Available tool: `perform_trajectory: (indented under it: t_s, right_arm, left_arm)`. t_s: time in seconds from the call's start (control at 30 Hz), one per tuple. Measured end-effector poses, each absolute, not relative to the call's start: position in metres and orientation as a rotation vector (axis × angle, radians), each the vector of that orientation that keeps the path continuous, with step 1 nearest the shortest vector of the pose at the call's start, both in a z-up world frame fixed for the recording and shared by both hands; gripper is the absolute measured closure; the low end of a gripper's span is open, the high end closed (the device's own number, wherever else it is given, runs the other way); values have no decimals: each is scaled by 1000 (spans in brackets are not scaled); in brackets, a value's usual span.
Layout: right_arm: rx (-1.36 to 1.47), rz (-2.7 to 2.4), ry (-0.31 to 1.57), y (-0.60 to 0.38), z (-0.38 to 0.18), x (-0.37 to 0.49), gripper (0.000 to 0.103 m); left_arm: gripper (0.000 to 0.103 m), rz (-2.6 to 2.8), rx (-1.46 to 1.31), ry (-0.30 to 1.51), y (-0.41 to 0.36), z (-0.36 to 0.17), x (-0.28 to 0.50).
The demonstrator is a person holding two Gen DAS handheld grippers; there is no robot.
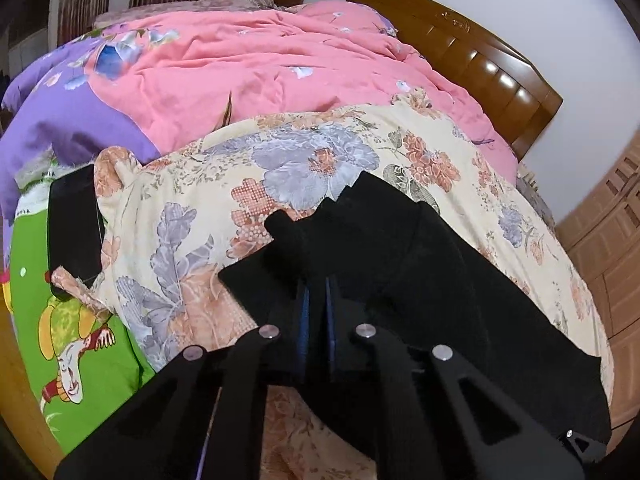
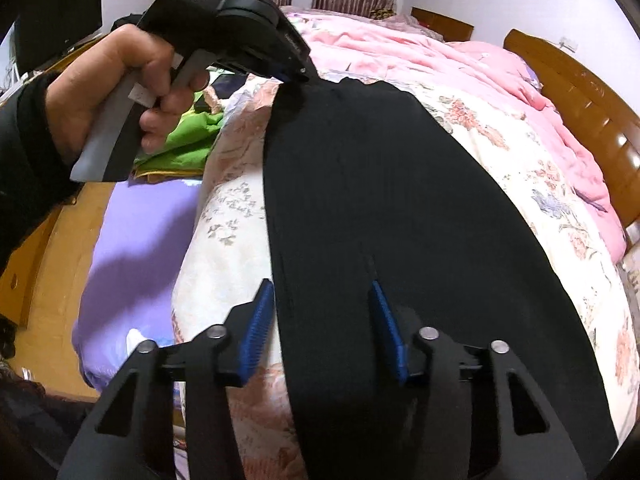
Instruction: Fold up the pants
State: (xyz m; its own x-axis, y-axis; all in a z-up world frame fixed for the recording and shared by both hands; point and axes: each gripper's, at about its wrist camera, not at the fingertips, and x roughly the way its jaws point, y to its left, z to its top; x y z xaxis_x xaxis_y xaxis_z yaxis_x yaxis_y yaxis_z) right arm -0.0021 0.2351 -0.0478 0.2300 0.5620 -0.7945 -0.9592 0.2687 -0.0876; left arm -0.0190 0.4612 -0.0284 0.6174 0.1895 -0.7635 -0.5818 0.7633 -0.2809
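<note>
The black pants (image 2: 360, 208) lie stretched along a cream floral quilt (image 2: 500, 148) on the bed. My left gripper (image 1: 318, 284) is shut on the far end of the pants (image 1: 400, 248), its blue pads pressed together with black cloth bunched between them. In the right wrist view the left gripper (image 2: 298, 74) pinches that end at the far edge. My right gripper (image 2: 320, 292) is open, its blue pads (image 2: 256, 328) spread either side of the near part of the pants, just above the cloth.
A pink duvet (image 1: 280, 60) and a purple one (image 1: 60, 120) lie behind the quilt. A wooden headboard (image 1: 480, 52) stands at the right. A black phone (image 1: 74, 224) lies on a green cartoon sheet (image 1: 80, 360) at the left. A purple sheet (image 2: 132, 260) hangs at the bedside.
</note>
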Motion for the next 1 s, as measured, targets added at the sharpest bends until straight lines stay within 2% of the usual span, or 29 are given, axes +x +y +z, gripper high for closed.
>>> perform_trajectory:
  t_s: [0.13, 0.33, 0.4, 0.43, 0.6, 0.73, 0.8, 0.83, 0.87, 0.9, 0.93, 0.97, 1.0]
  right_arm:
    - [-556, 1204, 796, 231, -44, 14, 63]
    - [-612, 1182, 761, 240, -48, 10, 65]
    - [-622, 1179, 731, 240, -46, 6, 92]
    - [-616, 1181, 720, 239, -42, 5, 95]
    - [-625, 1217, 673, 235, -27, -8, 95]
    - [-674, 1197, 713, 242, -52, -7, 94]
    - [-638, 1228, 734, 242, -53, -8, 82]
    - [-634, 1263, 748, 242, -51, -11, 59]
    - [-637, 1296, 756, 242, -49, -14, 29]
    - [-652, 1295, 743, 241, -45, -19, 18]
    - [-657, 1288, 714, 238, -40, -24, 15]
    - [-635, 1298, 711, 232, -33, -24, 16]
    - [-598, 1293, 716, 224, -27, -20, 17]
  left_arm:
    - [97, 477, -506, 790, 457, -25, -18]
    - [97, 484, -474, 806, 456, -25, -16]
    - [97, 487, -469, 810, 457, -26, -14]
    - [97, 489, -469, 810, 457, -26, -14]
    - [97, 515, -433, 774, 452, -13, -23]
    - [97, 539, -393, 840, 450, -28, -15]
    - [97, 545, -366, 859, 448, -36, -12]
    - [91, 554, -349, 864, 448, -36, -11]
    - [80, 580, -325, 871, 446, -34, -12]
    - [70, 626, -295, 867, 445, -29, -15]
    - [46, 682, -262, 858, 443, -23, -18]
    - [34, 768, -193, 819, 437, -9, -23]
    - [32, 792, -155, 784, 431, 1, -26]
